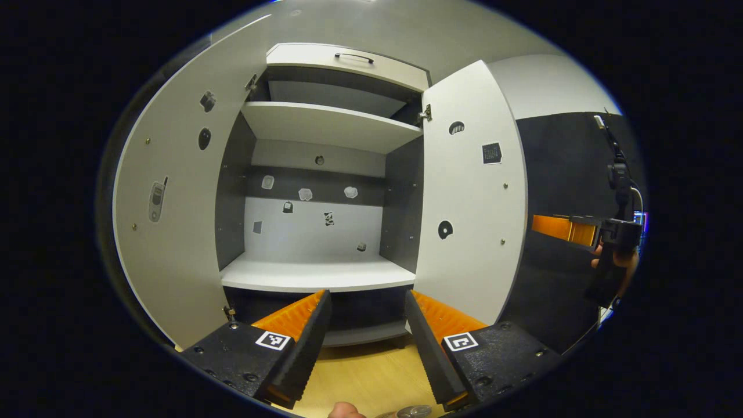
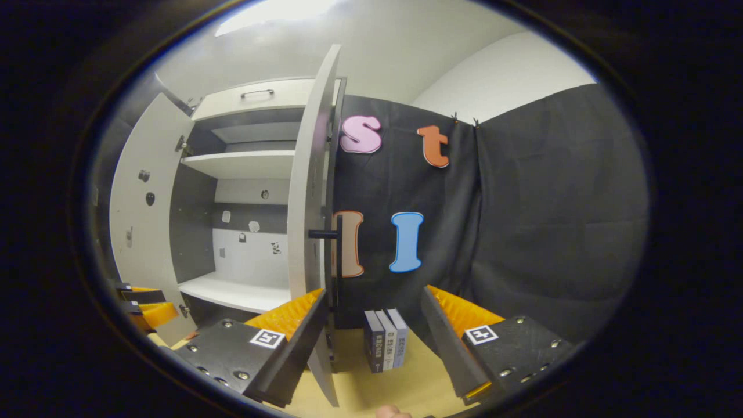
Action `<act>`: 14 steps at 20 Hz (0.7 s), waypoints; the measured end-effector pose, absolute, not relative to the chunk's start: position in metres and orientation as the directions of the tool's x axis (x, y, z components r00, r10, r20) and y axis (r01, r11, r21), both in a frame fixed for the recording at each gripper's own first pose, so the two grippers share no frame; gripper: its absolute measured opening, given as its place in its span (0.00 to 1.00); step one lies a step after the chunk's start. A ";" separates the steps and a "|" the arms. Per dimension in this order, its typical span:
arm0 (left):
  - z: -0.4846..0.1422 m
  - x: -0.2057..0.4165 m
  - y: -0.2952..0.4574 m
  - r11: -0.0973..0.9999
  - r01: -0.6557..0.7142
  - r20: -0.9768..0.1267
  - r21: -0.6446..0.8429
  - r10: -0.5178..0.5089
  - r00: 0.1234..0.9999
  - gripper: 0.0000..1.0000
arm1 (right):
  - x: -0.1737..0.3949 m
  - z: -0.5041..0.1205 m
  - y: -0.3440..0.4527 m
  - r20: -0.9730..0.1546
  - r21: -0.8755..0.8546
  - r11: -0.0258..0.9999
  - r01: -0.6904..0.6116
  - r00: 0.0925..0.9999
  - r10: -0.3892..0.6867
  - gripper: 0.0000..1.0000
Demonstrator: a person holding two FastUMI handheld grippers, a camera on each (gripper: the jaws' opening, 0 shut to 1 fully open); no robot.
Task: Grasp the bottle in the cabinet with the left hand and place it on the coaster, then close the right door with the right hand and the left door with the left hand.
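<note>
Two doors stand wide open on the cabinet point(image 1: 400, 203): the left door point(image 1: 174, 232) swung out to its left side, the right door point(image 1: 470, 191) swung out to its right. Your left gripper point(image 1: 367, 297) sits squarely in front of the cabinet, low, facing the lower shelf point(image 1: 313, 276), with its fingers spread apart and nothing between them, touching neither door. Below it, in front of the cabinet, is the wooden top point(image 1: 365, 371), and at the lowest edge of the left gripper view a small shiny rounded thing point(image 1: 413, 411) peeks in beside a fingertip point(image 1: 345, 411); it is too cut off to tell whether that is the bottle. Your right gripper point(image 2: 374, 293) is out to the right of the cabinet, beyond the right door, also spread and pinching nothing. In the right gripper view you see that door edge-on, its dark handle point(image 2: 321, 234) sticking out on the outer face, and the door's lower edge falls just beside the gripper's left finger; whether they touch, you cannot tell. Three books point(image 2: 386, 347) stand upright on the wooden top right of the cabinet, in line between the fingers but farther off
</note>
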State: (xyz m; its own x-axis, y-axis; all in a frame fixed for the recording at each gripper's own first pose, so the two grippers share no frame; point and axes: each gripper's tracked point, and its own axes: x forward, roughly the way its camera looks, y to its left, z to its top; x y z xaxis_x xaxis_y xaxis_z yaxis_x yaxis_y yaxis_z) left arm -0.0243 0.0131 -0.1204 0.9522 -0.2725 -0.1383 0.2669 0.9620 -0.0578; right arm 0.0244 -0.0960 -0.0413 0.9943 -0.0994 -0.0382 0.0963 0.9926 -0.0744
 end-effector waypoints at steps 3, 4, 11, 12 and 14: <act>-0.126 -0.024 0.017 0.964 0.255 -0.153 -0.076 -0.264 0.952 0.81 | 0.028 -0.042 -0.090 -0.042 -0.080 0.993 0.085 0.995 -0.089 0.97; -0.128 -0.025 0.019 0.965 0.250 -0.158 -0.077 -0.260 0.953 0.81 | 0.029 -0.043 -0.090 -0.042 -0.081 0.993 0.084 0.995 -0.087 0.94; -0.136 -0.022 0.025 0.969 0.231 -0.177 -0.085 -0.243 0.954 0.81 | 0.035 -0.046 -0.084 -0.054 -0.080 0.995 0.066 0.996 -0.071 0.93; -0.138 -0.022 0.026 0.969 0.230 -0.181 -0.085 -0.242 0.953 0.81 | 0.035 -0.046 -0.082 -0.056 -0.081 0.995 0.057 0.997 -0.061 0.93; -0.138 -0.020 0.025 0.969 0.231 -0.180 -0.088 -0.243 0.953 0.81 | 0.036 -0.046 -0.078 -0.061 -0.084 0.996 0.039 0.997 -0.044 0.96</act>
